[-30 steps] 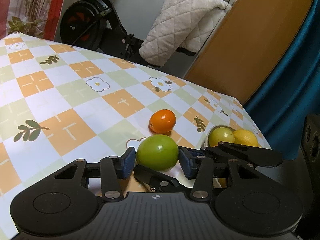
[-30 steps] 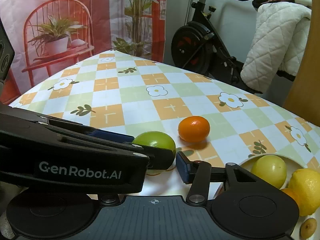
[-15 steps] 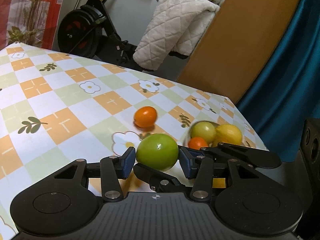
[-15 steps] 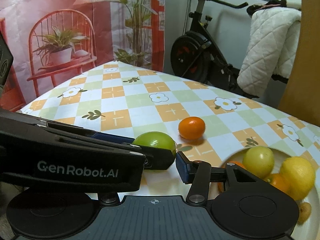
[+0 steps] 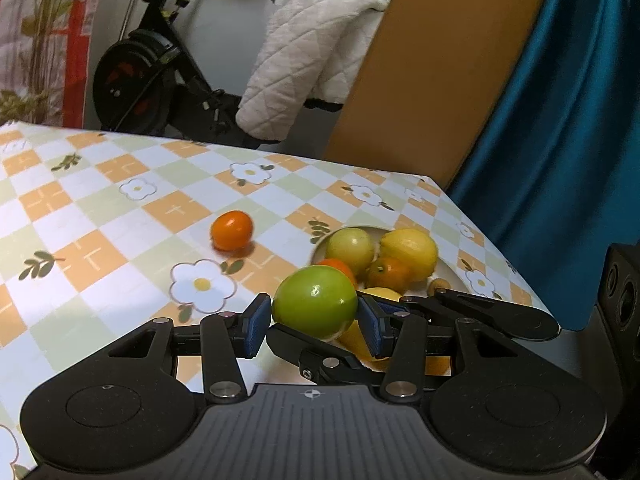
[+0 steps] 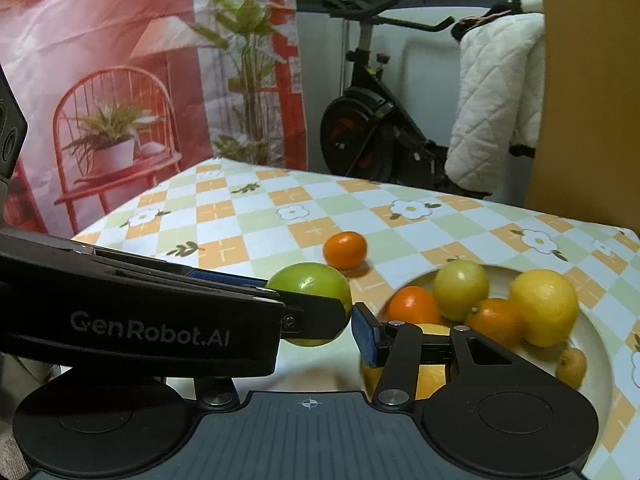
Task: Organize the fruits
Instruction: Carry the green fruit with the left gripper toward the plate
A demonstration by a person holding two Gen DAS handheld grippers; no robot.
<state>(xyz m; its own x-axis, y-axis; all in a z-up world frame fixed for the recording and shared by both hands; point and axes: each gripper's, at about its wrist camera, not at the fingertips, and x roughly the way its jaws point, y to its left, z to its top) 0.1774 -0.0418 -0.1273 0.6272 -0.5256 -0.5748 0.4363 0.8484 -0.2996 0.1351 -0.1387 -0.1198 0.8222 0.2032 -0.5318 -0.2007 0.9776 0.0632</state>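
Note:
My left gripper (image 5: 315,322) is shut on a green round fruit (image 5: 315,302), held above the table just left of the white plate (image 5: 448,270). The same fruit shows in the right wrist view (image 6: 310,282), gripped by the left gripper's black body. The plate (image 6: 600,346) holds a pale green fruit (image 6: 461,290), a lemon (image 6: 544,306), small oranges and other fruit. A lone orange fruit (image 5: 232,230) lies on the checked tablecloth, also in the right wrist view (image 6: 345,249). My right gripper's left finger is hidden; one blue pad (image 6: 365,338) shows above the plate's near edge.
The table's right edge and far corner (image 5: 436,184) are close to the plate, with a blue curtain (image 5: 560,120) beyond. An exercise bike (image 6: 372,136) with a white quilted cloth stands behind the table. A wooden panel (image 5: 432,60) rises at the far right.
My left gripper has lifted the green fruit off the table and carried it right toward the plate. The right gripper has risen and pulled back, so the plate shows more fully.

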